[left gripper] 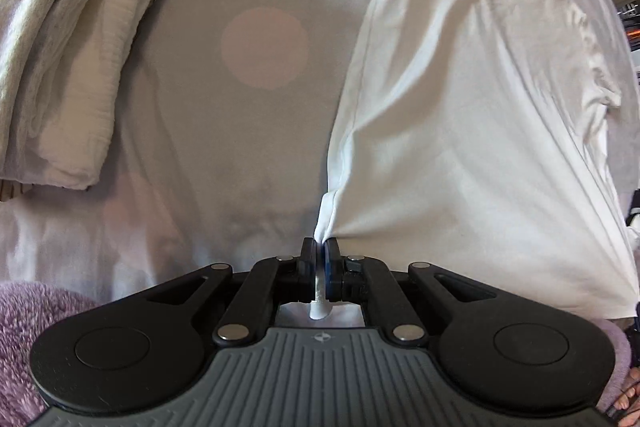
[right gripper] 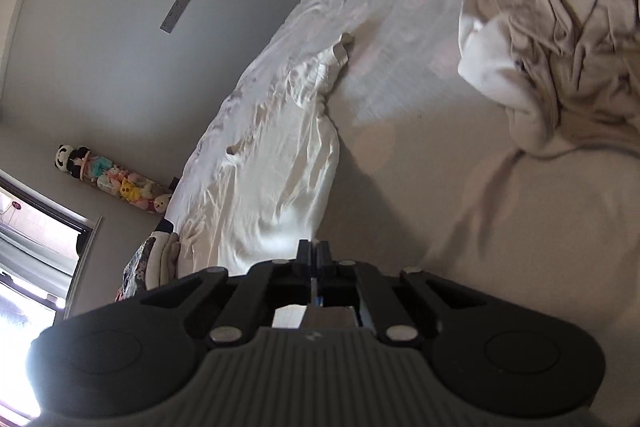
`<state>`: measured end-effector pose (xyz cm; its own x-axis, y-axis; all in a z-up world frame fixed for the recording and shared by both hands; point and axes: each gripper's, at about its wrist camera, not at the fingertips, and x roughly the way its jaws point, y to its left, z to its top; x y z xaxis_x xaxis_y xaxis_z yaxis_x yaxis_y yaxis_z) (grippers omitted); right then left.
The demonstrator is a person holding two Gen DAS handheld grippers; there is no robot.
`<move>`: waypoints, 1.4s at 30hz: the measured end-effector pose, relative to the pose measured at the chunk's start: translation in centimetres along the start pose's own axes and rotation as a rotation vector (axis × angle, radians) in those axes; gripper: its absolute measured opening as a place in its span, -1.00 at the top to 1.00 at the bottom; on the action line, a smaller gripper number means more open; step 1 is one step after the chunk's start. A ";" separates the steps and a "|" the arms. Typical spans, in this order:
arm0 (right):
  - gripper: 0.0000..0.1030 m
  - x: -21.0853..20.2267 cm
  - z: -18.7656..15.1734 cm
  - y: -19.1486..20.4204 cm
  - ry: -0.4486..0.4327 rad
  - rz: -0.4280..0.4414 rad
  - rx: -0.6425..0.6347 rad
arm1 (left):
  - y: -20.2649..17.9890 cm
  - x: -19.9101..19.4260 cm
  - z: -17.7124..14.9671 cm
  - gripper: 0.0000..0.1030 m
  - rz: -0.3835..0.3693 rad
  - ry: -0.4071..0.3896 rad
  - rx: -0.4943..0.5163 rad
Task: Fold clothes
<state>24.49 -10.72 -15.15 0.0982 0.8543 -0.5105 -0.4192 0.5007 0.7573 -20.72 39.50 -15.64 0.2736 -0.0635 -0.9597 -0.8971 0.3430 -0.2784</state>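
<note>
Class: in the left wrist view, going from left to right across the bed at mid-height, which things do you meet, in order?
Folded cream clothes → bare grey bedsheet with a pink dot → white garment, its corner pinched in the left gripper's jaws.

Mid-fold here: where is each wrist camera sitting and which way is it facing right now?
Left wrist: rides the left claw, facing steeply down at the bed; claw pinches the white cotton garment.
Right wrist: rides the right claw, shut at that garment's edge, facing along the bed towards a wall.
Shared: the white garment and the pale bedsheet.
</note>
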 end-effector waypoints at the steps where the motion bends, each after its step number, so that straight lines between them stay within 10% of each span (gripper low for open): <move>1: 0.95 -0.1 0.2 0.1 0.008 -0.031 0.000 | 0.1 0.1 -0.3 0.96 -0.005 0.011 0.007; 11: 0.96 3.1 -2.2 -3.7 0.128 -0.332 0.000 | -0.6 6.8 -1.9 0.96 0.188 0.219 0.081; 19: 0.94 4.2 -3.2 -4.9 0.153 -0.357 -0.003 | -1.7 8.3 -2.3 0.86 0.268 0.267 0.141; 27: 0.55 3.7 -3.4 -5.5 0.126 -0.304 0.044 | -0.3 6.9 -3.3 0.45 0.080 0.299 0.114; 31: 0.57 4.3 -3.8 -5.5 0.120 -0.270 0.070 | -0.8 7.4 -4.0 0.45 0.121 0.317 0.157; 34: 0.92 4.3 -4.1 -4.6 0.106 -0.266 0.047 | -1.6 7.5 -4.6 0.96 0.172 0.316 0.216; 42: 0.94 2.8 -2.2 -2.8 0.029 -0.295 0.034 | -2.2 6.2 -5.9 0.99 0.228 0.304 0.342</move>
<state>23.99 -10.02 -19.57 0.1853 0.6673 -0.7214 -0.3459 0.7314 0.5877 -19.13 32.81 -21.15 -0.0747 -0.2032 -0.9763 -0.7434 0.6639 -0.0813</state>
